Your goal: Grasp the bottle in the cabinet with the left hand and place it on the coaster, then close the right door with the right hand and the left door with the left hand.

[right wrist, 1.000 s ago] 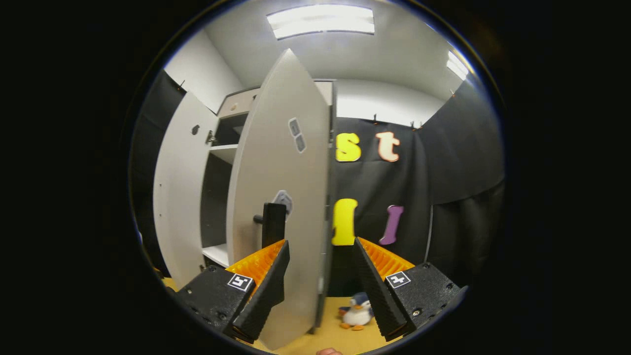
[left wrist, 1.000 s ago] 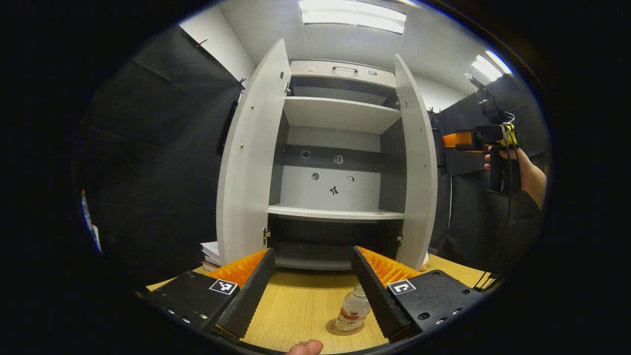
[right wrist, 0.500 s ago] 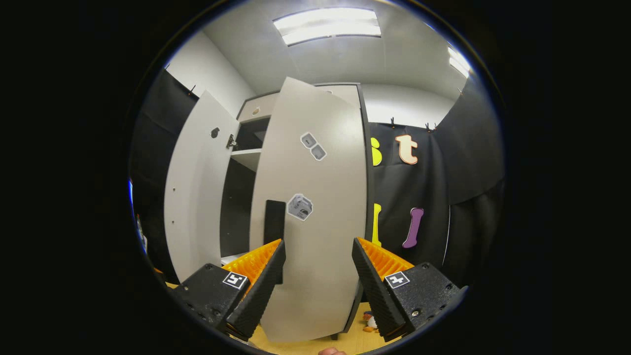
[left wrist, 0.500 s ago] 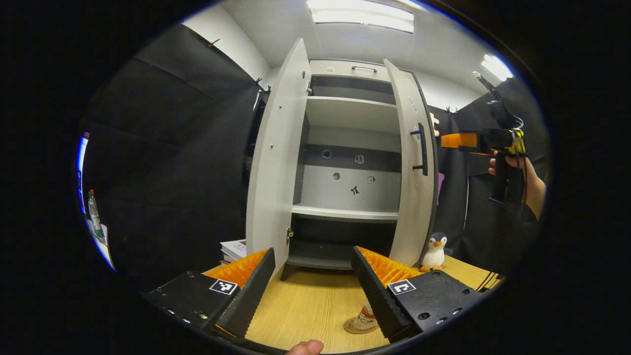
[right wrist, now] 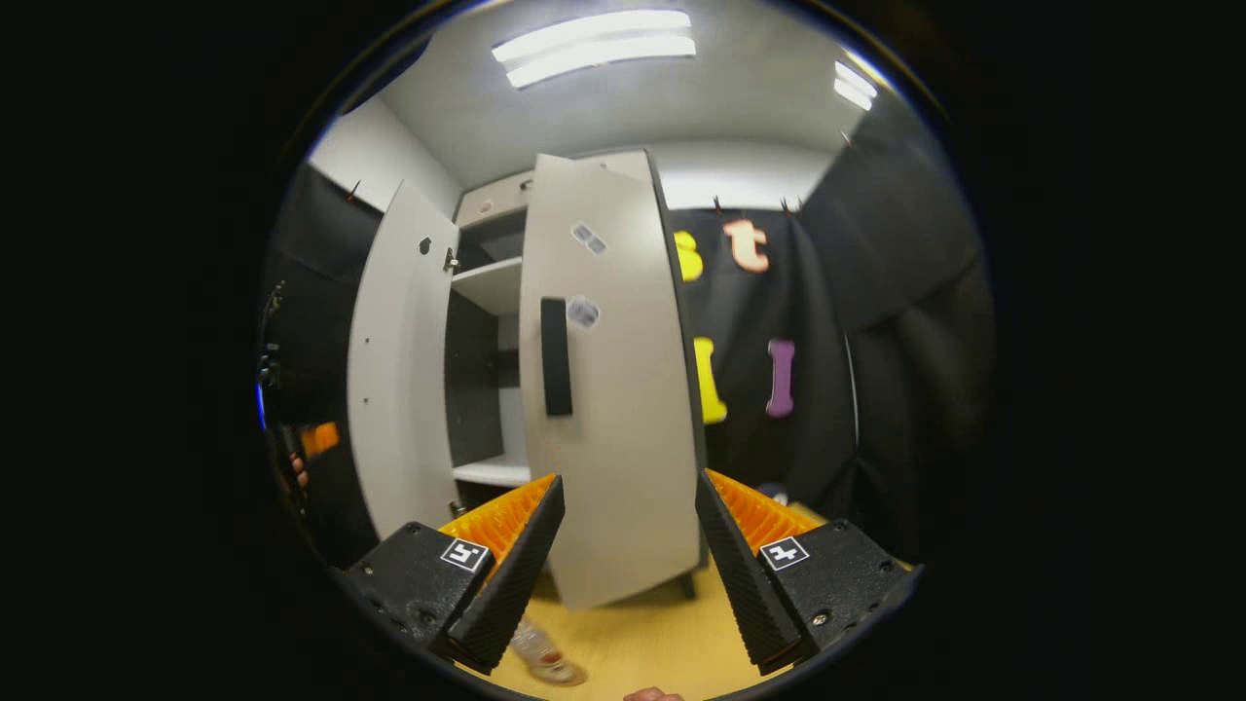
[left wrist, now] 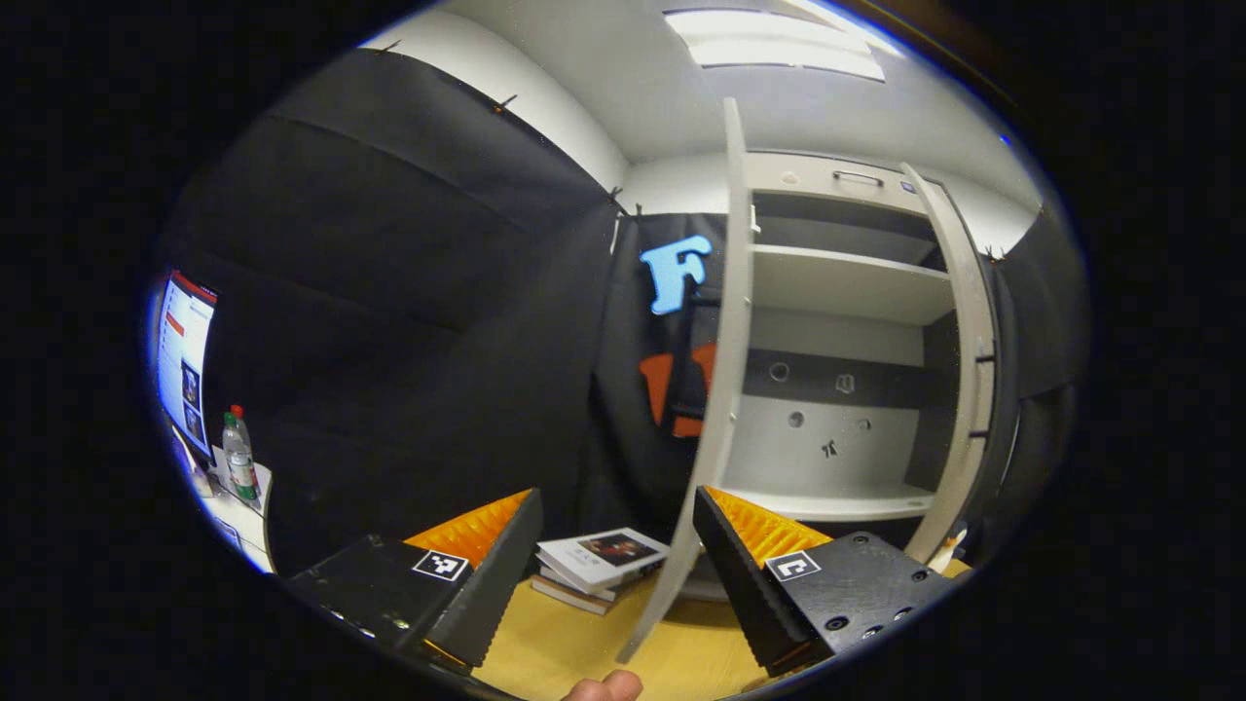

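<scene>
My left gripper is open and empty, level with the white cabinet's left door. I see that door edge-on, and its lower edge runs down between my fingers. Past it are the cabinet shelves and the right door. My right gripper is open and empty, facing the right door with its black handle. That door stands partly shut, and the left door stands wide open. The clear bottle rests on the coaster on the wooden table, below my right gripper's left finger.
A stack of books lies on the table left of the cabinet. At the far left a monitor and a green-capped bottle stand on a side desk. A hand holding the left gripper shows beyond the left door.
My left gripper has swung left, to the left door's outer side. The right door has swung further toward shut, and my right gripper has backed away from it.
</scene>
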A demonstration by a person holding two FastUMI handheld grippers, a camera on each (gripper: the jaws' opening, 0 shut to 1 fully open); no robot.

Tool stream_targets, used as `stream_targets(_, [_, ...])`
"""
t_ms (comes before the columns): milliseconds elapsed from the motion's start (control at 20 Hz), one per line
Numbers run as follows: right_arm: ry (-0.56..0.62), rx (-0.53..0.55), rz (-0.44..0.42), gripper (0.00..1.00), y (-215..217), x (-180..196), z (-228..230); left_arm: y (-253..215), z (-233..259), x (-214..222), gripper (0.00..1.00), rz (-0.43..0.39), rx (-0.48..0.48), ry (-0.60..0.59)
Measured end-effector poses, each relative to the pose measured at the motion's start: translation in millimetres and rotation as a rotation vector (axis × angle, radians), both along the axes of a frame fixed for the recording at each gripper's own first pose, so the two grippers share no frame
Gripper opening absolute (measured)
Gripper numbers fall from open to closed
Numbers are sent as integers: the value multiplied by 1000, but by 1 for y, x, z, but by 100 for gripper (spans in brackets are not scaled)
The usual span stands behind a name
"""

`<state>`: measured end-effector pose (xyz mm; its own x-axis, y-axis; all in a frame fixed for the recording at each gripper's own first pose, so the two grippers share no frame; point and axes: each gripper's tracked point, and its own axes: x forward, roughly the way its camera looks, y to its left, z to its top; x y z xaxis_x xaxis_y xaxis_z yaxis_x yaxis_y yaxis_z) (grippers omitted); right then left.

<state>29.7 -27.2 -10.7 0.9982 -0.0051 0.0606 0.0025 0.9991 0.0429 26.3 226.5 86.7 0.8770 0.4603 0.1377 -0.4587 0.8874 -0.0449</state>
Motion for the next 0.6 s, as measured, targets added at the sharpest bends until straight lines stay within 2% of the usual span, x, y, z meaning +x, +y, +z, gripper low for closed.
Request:
stream_targets(100, [64,14,-27,83,-14,-5,-15,30,29,8,95,57,35,-67])
stream_targets(150, [56,13,-46,83,-24,-9,-13,40,39,18,95,70,41,-78])
stream_targets(200, [44,5,-69,83,-32,-13,-9,43,42,27,99,63,40,-71])
stream_targets(250, [32,-4,-89,83,-40,-17,-3,41,44,37,99,48,50,-62])
stream_targets(300, [17,-11,-109,83,-47,-20,0,42,43,42,95,48,61,-51])
stream_targets(350, [6,-16,-122,83,-53,-22,3,39,42,45,99,38,65,-39])
stream_targets(400, [-1,-20,-133,81,-57,-24,5,36,39,40,99,51,63,-32])
stream_targets(450, [-3,-19,-146,81,-62,-25,6,37,42,43,93,66,61,-51])
stream_targets(500, [-7,-14,-151,81,-66,-27,6,33,39,40,99,64,59,-52])
stream_targets(550, [-5,-6,-154,81,-68,-27,5,28,40,40,99,64,61,-60])
stream_targets(600, [4,0,-153,81,-69,-27,3,24,38,38,92,58,52,-56])
